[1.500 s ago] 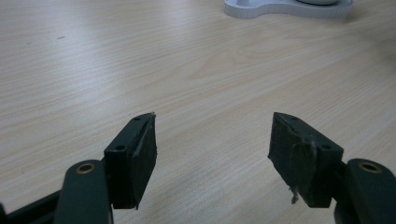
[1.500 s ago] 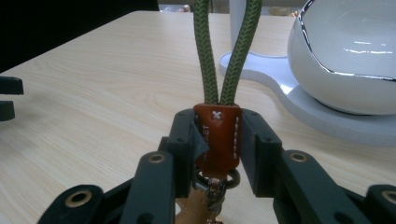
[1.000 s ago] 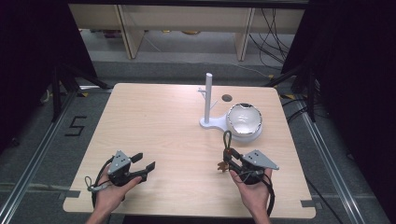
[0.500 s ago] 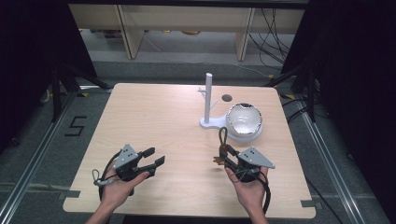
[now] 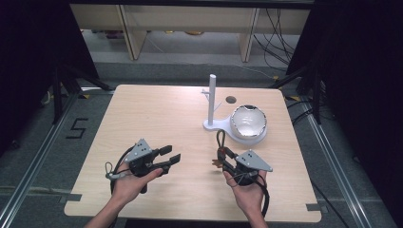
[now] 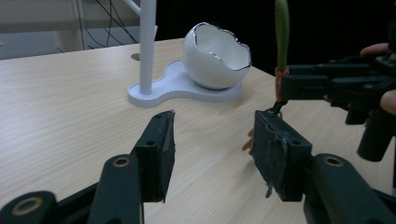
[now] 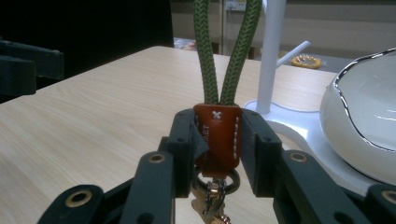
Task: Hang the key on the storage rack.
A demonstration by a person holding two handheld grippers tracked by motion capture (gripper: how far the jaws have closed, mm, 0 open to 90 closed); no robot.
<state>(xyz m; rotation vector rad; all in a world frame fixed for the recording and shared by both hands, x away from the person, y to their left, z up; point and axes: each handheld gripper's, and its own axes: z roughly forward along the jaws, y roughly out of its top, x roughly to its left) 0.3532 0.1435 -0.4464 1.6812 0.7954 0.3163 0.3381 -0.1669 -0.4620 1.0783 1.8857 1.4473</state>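
**Key strap clamped in the right gripper, left gripper empty**

We see the right gripper [image 5: 223, 156] near the front edge of the table [image 5: 142, 109], held in the person's right hand [image 5: 247, 194]. Its jaws are closed on the brown leather tab of a key strap [image 7: 217, 135]. The green rope loop of the strap stands upright above the jaws, and a metal ring with small keys [image 7: 212, 193] hangs below the tab; how many keys there are we cannot tell, because that part is dark.

The left gripper [image 5: 172, 157] is held just above the table, well apart from the right one. Its jaws have just been closing, but they stand about half open with nothing between them.

Behind the right gripper a white stand [image 5: 212, 102] with an upright post carries a white bowl [image 5: 248, 121] shaped like a cracked eggshell.
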